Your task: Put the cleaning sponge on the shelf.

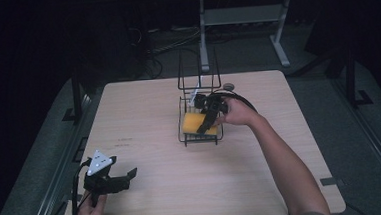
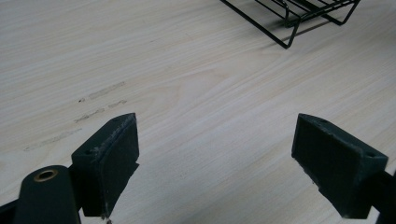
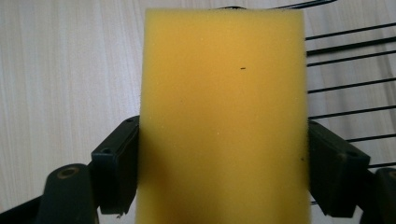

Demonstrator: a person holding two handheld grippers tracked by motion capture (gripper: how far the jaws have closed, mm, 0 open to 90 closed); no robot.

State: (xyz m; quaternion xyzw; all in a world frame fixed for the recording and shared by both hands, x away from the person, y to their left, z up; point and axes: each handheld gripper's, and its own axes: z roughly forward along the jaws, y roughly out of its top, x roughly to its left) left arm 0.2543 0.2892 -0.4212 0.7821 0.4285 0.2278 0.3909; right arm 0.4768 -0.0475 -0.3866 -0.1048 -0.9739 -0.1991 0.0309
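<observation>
1. Sponge [image 3: 223, 116], yellow, is the thing you work with; the table [image 1: 144, 115] under it is light wood.
2. On the table stands a black wire basket [image 1: 186, 138], and the sponge is inside it.
3. Your right gripper [image 1: 207, 122] reaches into the basket; its jaws are clamped on both sides of the sponge.
4. Your left gripper [image 1: 127, 177] is near the front left corner of the table, jaws wide apart with nothing between them.
</observation>
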